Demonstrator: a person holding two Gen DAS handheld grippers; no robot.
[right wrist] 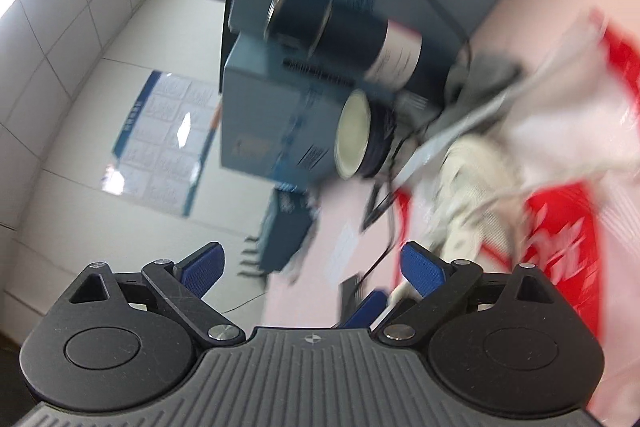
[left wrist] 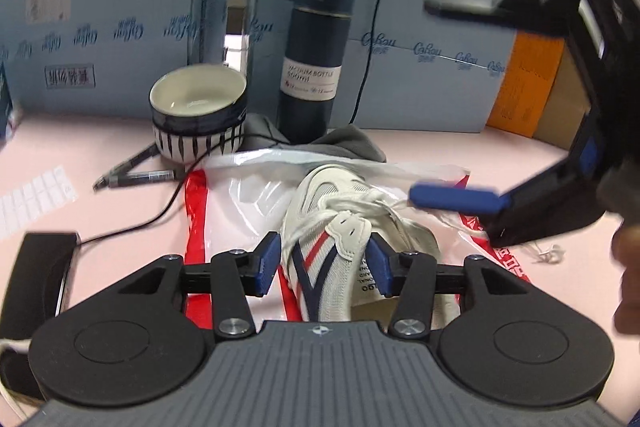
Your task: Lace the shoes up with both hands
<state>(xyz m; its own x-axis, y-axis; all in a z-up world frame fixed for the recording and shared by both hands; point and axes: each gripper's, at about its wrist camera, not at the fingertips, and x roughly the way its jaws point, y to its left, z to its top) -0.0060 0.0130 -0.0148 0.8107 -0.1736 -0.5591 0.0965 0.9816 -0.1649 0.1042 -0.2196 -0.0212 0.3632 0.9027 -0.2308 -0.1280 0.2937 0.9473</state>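
Shoe (left wrist: 340, 247) on plastic bag (left wrist: 240, 203), in front of bottle (left wrist: 316, 55). Left tongs (left wrist: 322, 263) straddle tongue, apart, unclamped. Right tongs (left wrist: 440, 99) wide apart, empty, above laces (left wrist: 360, 205). Laces soft, limp, slippery; best pinched near ends.

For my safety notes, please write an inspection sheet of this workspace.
Surface: pink table, plastic bag spread on it.
Job's things: white shoe on the bag, laces loose.
Clutter: bowl, bottle, pens, grey cloth.
Grippers: left gripper open around the shoe, pads apart from it; right gripper wide open, empty, above the laces.
Cables: black cable across the table.
Surroundings: blue partitions, a person behind them.
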